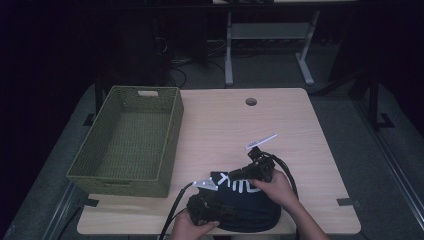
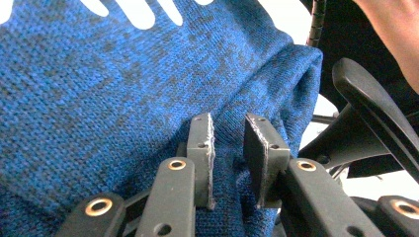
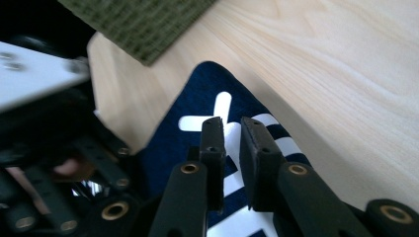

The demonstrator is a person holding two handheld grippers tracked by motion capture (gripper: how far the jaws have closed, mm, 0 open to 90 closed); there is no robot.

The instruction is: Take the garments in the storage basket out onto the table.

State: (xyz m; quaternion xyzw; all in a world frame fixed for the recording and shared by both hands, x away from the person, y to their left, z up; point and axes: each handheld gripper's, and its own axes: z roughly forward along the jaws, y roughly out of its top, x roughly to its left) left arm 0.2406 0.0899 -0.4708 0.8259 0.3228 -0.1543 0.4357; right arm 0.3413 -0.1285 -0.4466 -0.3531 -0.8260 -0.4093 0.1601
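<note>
The left gripper had its jaws drawn narrow, and a raised fold of the dark blue knit garment was pinched between the two pads, the cloth bunching up on both sides of them. From above, that gripper sat low on the near left part of the garment, with the person's left hand wrapped around its body at the table's near edge.

The right gripper also had its jaws nearly together. They hung just over the garment's white printed lettering, and I could see only a thin slot between the pads; whether any cloth was caught in it I could not tell. In the high view this gripper pointed leftward across the far edge of the garment, the right hand behind it and its black cable looping off to the right of the garment.

The garment itself lay as a dark heap at the near edge of the wooden table, roughly in the middle, its lettering turned upward. To the left of the garment, standing apart from it, was a green woven basket, reaching back along the table's left side. Far beyond the garment, near the back edge, the tabletop had a small round hole.
</note>
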